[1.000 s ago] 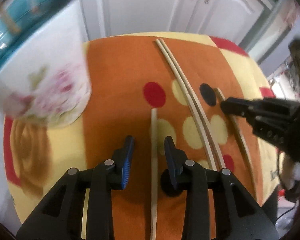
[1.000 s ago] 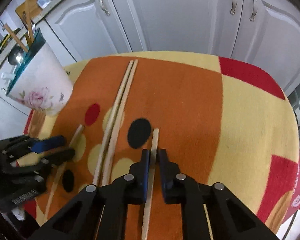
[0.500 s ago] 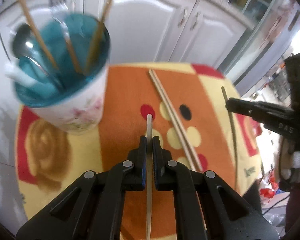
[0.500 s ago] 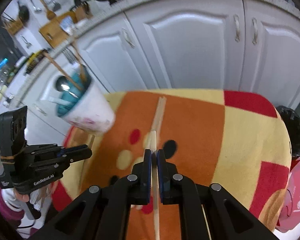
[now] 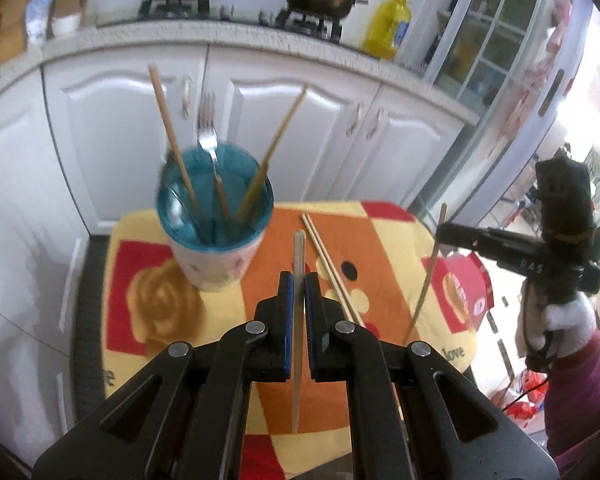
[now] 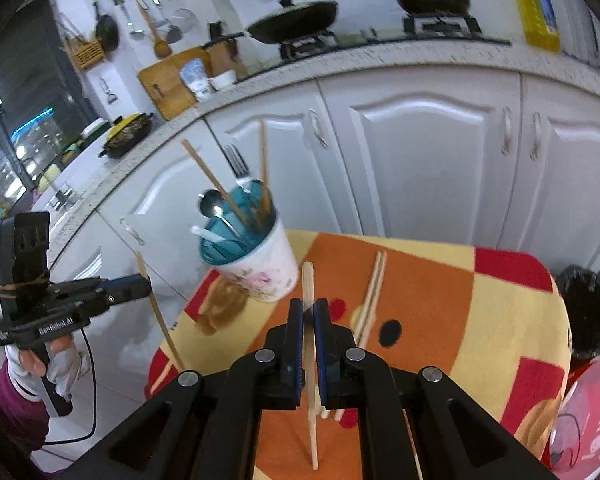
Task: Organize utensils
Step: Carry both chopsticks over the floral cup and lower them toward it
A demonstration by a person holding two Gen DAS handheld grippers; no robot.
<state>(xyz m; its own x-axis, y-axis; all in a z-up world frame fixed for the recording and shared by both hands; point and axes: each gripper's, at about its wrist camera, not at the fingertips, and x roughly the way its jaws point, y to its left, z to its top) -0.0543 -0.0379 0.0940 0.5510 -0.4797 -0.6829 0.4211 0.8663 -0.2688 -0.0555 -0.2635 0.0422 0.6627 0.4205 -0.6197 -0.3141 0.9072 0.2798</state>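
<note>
Since 1 s ago both grippers had gone from working flat on the cloth to up in the air w/ a stick each. The left gripper [image 5: 299, 278] had been open astride its chopstick then; now it was clamped on that left-held chopstick [image 5: 299, 252], lifted clear of the tablecloth [image 5: 392, 240] and pointing just right of the cup [image 5: 214, 216]. The right gripper [image 6: 308, 308], closed already a sec ago, now had its right-held chopstick [image 6: 309, 280] raised off the cloth too, tip near the cup's right side. The cup sat on the cloth's left part, holding a fork [image 5: 209, 136], a spoon [image 6: 210, 204] & two chopsticks. A loose pair [image 5: 328, 264] lay flat on the cloth, right of the cup. Pickup looks done for both; prob. next is tipping each stick into the cup, then fetching the pair. Risk: two sticks converging on one rim could clash.
</note>
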